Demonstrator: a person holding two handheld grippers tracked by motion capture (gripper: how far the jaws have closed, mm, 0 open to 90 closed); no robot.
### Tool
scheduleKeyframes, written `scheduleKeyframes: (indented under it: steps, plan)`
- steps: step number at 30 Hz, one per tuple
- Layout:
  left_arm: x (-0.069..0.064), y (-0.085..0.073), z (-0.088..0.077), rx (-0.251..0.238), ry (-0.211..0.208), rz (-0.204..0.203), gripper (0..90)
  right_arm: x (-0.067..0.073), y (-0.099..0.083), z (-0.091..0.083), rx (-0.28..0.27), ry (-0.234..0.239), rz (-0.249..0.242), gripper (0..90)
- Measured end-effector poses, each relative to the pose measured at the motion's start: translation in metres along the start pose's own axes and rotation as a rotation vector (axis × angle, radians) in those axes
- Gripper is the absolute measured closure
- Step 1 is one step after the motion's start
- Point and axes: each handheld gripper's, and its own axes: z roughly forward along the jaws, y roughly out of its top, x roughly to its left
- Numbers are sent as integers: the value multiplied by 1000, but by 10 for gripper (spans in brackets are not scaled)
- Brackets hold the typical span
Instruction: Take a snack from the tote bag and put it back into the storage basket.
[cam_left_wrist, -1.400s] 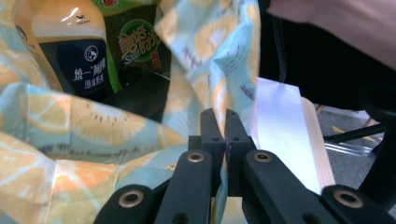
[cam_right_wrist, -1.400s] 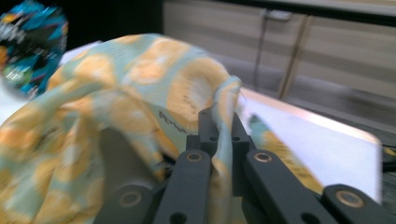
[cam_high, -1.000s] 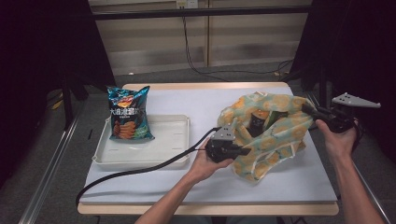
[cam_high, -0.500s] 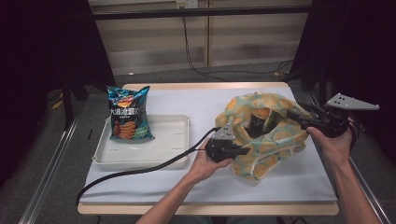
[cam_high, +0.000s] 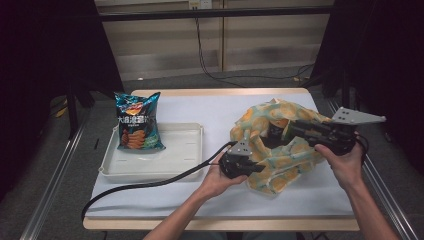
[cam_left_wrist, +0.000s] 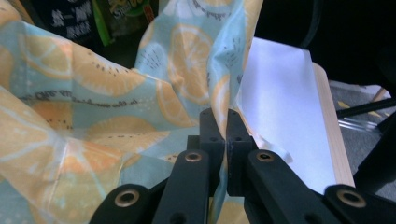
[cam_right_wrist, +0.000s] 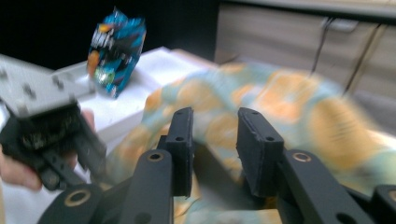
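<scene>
A cloth bag (cam_high: 264, 119) printed with orange slices lies on the right half of the table. My left gripper (cam_high: 256, 168) is shut on a fold of the bag's edge (cam_left_wrist: 219, 100) at its near side. My right gripper (cam_high: 289, 133) reaches in from the right over the bag's mouth. Its jaws have just been closing, but they stand apart with a gap (cam_right_wrist: 215, 126) and do not press the cloth (cam_right_wrist: 289, 102) behind them. Dark packets sit inside the bag (cam_left_wrist: 126, 14). A blue chips bag (cam_high: 136, 127) stands on the white tray (cam_high: 185, 150).
The tray takes up the table's left half, with the left gripper's cable (cam_high: 150, 182) trailing past its near edge. The table's far edge (cam_left_wrist: 329, 121) is close beyond the bag. Dark frames and rails flank both sides.
My right gripper has moved left from the bag's right end to over its mouth, and the bag's right side has drawn in. My left gripper has kept its hold and place.
</scene>
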Motion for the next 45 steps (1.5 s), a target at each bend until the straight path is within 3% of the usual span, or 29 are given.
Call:
scheduleKeyframes:
  steps: [4, 11, 14, 21, 28, 38, 41, 45]
  plan:
    - [0, 2, -3, -5, 11, 0, 876, -7, -10, 22, 70, 8, 16, 641]
    - [1, 0, -3, 0, 18, -4, 867, -23, -17, 47, 124, -76, 22, 423]
    - [2, 0, -3, -1, 18, -6, 867, -28, -20, 54, 124, -101, 27, 351]
    - [3, 1, -5, -2, 25, -2, 867, -38, -23, 65, 129, -141, 33, 289]
    - [5, -1, -3, 10, 34, -9, 860, -48, -25, 75, 138, -153, 45, 255]
    - [7, -3, -5, 8, 38, -8, 836, -53, -31, 97, 155, -124, 61, 246]
    - [7, -3, -6, 9, 40, -10, 812, -53, -32, 101, 158, -113, 62, 262]
    - [7, -2, -8, 2, 54, -16, 709, -53, -32, 103, 166, -125, 53, 310]
